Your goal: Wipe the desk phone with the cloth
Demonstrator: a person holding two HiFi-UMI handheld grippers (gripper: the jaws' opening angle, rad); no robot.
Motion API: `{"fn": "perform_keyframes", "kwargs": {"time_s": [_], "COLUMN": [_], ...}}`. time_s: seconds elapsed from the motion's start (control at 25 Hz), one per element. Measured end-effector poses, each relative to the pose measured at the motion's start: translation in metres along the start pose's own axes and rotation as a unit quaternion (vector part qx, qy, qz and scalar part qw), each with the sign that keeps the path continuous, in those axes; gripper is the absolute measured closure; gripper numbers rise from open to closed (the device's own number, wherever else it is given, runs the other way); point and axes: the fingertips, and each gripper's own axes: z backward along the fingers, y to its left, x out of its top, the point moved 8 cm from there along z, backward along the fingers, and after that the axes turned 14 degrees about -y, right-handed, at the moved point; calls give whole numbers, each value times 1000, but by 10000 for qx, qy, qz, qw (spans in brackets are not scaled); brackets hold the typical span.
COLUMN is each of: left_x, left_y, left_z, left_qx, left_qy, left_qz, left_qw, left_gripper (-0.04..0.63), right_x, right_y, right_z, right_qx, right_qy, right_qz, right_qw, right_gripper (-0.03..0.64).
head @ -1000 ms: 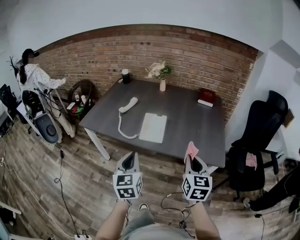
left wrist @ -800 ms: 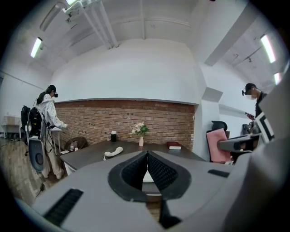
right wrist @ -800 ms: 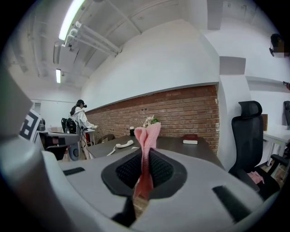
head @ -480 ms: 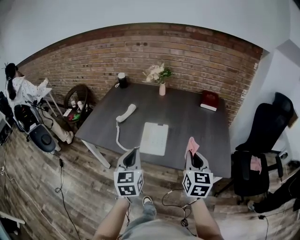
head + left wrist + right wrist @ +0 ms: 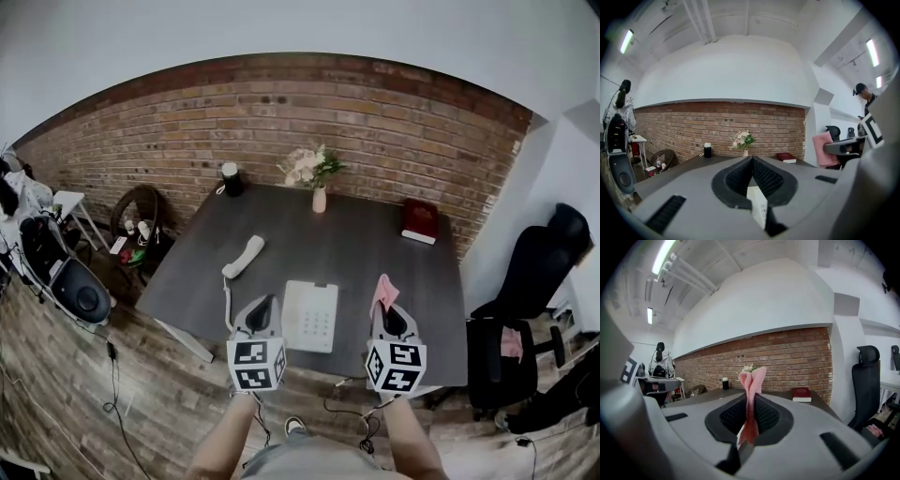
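so, poised at the dark grey desk [image 5: 375,234], wiping not begun.
my right gripper [image 5: 386,317] clamps the pink fabric cloth [image 5: 382,292], left gripper [image 5: 262,314] closed, empty; the flat white desk phone [image 5: 311,316] lies between them, nearer the left.

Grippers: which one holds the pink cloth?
The right gripper, its jaws shut on the cloth; the left gripper is shut on nothing.
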Motion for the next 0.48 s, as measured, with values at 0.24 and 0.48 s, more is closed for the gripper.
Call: {"fn": "perform_keyframes", "kwargs": {"time_s": [0.24,0.48], "left_x": [-9,-21], "left_y": [35,58], "left_z": [-47,-81], "left_qx": [80,104], "left_qy": [-45,1], "left_qz": [137,272], "left_qw": [9999,9996], "left_gripper": [591,591], "right_x": [0,-7], "right_y": [5,6], "right_z": [-54,-95], "right_qx": [-23,-102], "right_qy": [-2,180], "right_qz": [128,227], "right_qw": [9999,9995], "right_gripper": [595,594]}}
